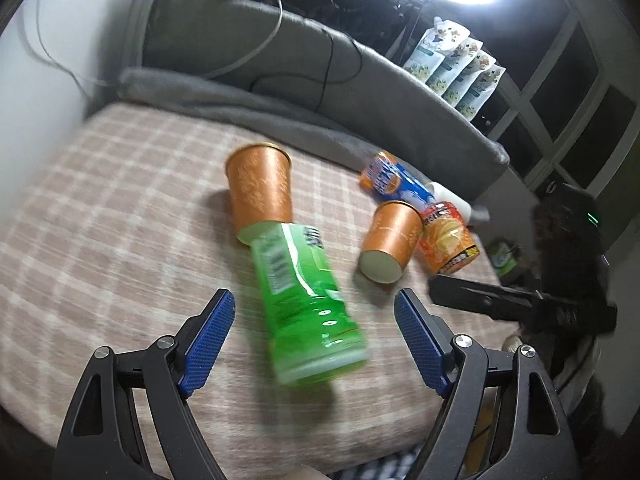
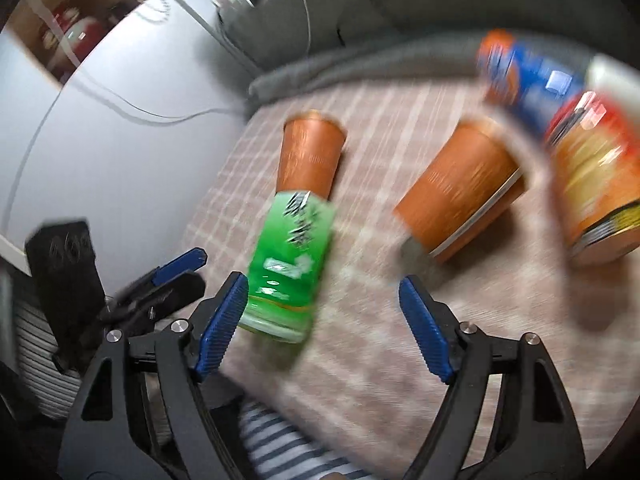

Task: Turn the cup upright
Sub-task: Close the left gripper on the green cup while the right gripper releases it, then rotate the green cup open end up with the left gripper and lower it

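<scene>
Two orange paper cups lie on their sides on the checked bed cover (image 1: 100, 208). The far one (image 1: 260, 188) touches a green can (image 1: 304, 304) with its base; it also shows in the right wrist view (image 2: 310, 156). The near cup (image 1: 390, 240) lies to the right, its white base toward me; it also shows in the right wrist view (image 2: 460, 192). My left gripper (image 1: 314, 340) is open and empty, above the green can. My right gripper (image 2: 324, 316) is open and empty, the green can (image 2: 288, 264) by its left finger. Both views are blurred.
An orange-red snack can (image 1: 448, 236) and a blue-orange can (image 1: 396, 180) lie beside the near cup. A grey blanket (image 1: 280, 108) and padded headboard run along the back. Snack bags (image 1: 456, 64) stand at back right. The wall is at left.
</scene>
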`<state>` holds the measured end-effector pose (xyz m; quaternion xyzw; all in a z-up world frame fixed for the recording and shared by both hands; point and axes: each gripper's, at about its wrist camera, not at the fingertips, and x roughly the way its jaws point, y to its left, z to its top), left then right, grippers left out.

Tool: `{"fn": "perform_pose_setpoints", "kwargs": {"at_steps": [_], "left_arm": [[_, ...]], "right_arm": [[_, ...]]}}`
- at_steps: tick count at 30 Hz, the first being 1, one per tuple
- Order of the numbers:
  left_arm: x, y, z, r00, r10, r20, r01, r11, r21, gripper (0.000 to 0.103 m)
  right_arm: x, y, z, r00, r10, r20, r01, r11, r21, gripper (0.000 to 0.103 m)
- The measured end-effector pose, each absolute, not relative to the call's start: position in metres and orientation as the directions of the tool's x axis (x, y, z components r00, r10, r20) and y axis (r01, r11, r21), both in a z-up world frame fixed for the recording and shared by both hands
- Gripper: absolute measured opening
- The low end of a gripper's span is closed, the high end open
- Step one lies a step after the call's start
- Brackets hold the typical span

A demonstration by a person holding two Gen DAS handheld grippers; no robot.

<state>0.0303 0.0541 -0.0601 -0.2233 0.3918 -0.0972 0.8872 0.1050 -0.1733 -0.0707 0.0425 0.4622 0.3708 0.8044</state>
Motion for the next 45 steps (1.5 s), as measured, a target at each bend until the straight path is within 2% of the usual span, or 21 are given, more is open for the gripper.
{"fn": "perform_pose_setpoints", "kwargs": {"at_steps": [3,7,13,17,21,28,39,43,45], "left_arm": [[0.042,0.056,-0.065,0.639,-0.393,-0.661,-0.007,0.856,-0.516,0.082],[0.059,0.063,-0.074,0.605,-0.419,-0.677,-0.036,0.835,-0.549,0.081],[0.086,0.07,-0.09,0.536,-0.483,-0.692,-0.064,0.795,-0.603,0.08],[0.099,0.069,-0.103,0.483,-0.524,-0.701,-0.076,0.773,-0.63,0.073],[0.102,0.066,-0.107,0.461,-0.532,-0.71,-0.076,0.774,-0.629,0.071],[0.106,0.062,-0.11,0.446,-0.523,-0.726,-0.068,0.789,-0.61,0.054],[0.12,0.058,-0.112,0.411,-0.527,-0.744,-0.051,0.801,-0.596,0.056],[0.126,0.053,-0.119,0.375,-0.543,-0.751,-0.06,0.794,-0.605,0.064],[0.129,0.049,-0.126,0.359,-0.564,-0.744,-0.064,0.78,-0.623,0.063]], "right_arm": [[0.084,-0.185,-0.052,0.43,0.587,-0.686,-0.573,0.764,0.295,0.091],[0.07,-0.202,-0.037,0.549,0.53,-0.646,-0.541,0.815,0.208,0.092],[0.054,-0.234,-0.028,0.642,0.477,-0.6,-0.455,0.867,0.203,0.092],[0.049,-0.252,-0.026,0.676,0.454,-0.581,-0.407,0.887,0.219,0.092],[0.05,-0.263,-0.027,0.694,0.433,-0.576,-0.372,0.9,0.227,0.092],[0.052,-0.263,-0.032,0.698,0.421,-0.579,-0.353,0.906,0.234,0.092],[0.052,-0.266,-0.033,0.716,0.405,-0.569,-0.331,0.914,0.235,0.092],[0.052,-0.27,-0.036,0.716,0.4,-0.573,-0.321,0.916,0.24,0.092],[0.052,-0.271,-0.037,0.715,0.401,-0.573,-0.319,0.916,0.243,0.092]]}}
